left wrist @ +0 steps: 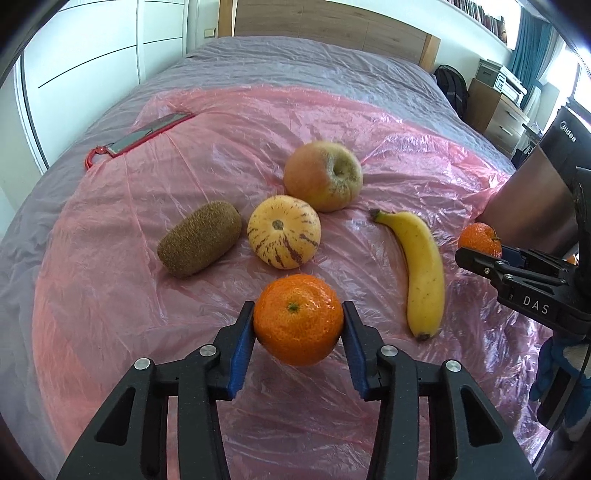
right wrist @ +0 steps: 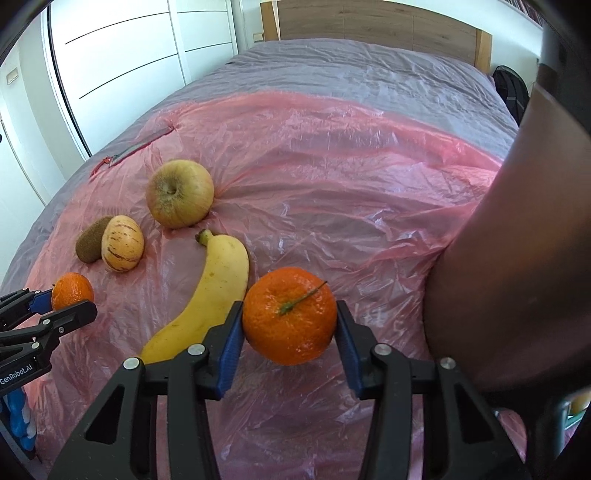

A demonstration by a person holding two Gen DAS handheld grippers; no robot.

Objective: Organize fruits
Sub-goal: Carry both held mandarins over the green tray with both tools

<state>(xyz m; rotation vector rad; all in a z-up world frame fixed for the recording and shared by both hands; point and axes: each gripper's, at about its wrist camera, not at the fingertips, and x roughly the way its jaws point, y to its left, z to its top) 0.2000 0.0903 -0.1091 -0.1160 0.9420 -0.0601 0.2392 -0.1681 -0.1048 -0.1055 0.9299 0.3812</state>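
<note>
My left gripper (left wrist: 298,321) is shut on a mandarin (left wrist: 298,319), held just above the pink plastic sheet (left wrist: 221,147). My right gripper (right wrist: 290,319) is shut on a second mandarin (right wrist: 290,315) with a green stem. Each shows in the other's view: the right gripper (left wrist: 480,254) with its mandarin (left wrist: 479,238) at the right, the left gripper (right wrist: 68,306) with its mandarin (right wrist: 72,290) at the left. On the sheet lie a banana (left wrist: 423,273), an apple (left wrist: 323,175), a striped yellow melon (left wrist: 283,230) and a kiwi (left wrist: 199,243).
The sheet covers a grey bed (left wrist: 295,62) with a wooden headboard (left wrist: 332,22). A red-edged flat case (left wrist: 147,134) lies at the far left. A dark brown container wall (right wrist: 517,258) stands at the right edge. White wardrobe doors (right wrist: 129,48) are at the left.
</note>
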